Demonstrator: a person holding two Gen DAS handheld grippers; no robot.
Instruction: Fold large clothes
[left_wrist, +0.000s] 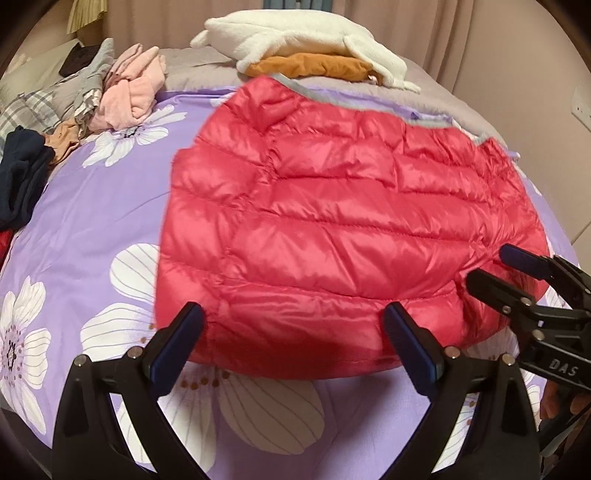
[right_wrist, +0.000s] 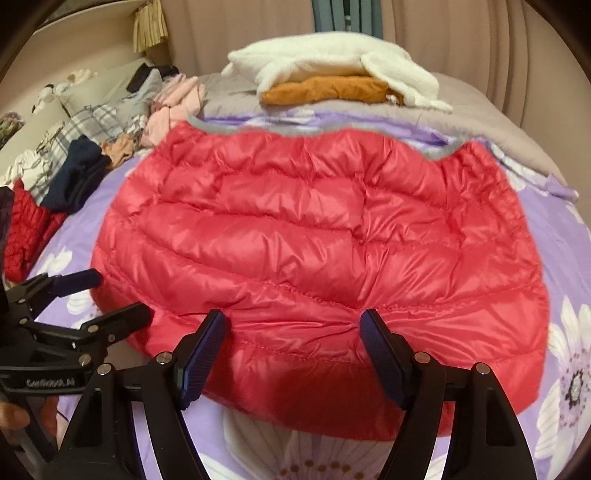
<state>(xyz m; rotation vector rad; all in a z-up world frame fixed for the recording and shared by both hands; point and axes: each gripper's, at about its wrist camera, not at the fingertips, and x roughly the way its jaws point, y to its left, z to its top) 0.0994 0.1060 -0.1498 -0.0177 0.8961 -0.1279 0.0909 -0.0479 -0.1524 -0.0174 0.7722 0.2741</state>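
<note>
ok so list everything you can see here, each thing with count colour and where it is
puffer jacket: one, red, flat mid-bed
bed cover: one, purple with white flowers, under the jacket
white fleece: one, far end, on top of an orange garment
pink clothes: small heap, far left
navy garment: one, left edge
plaid fabric: grey-white, far left
dark red quilted piece: one, left edge
curtain: beige, behind the bed
left hand-held gripper: black, open, at the jacket's near hem
right hand-held gripper: black, open, at the hem
</note>
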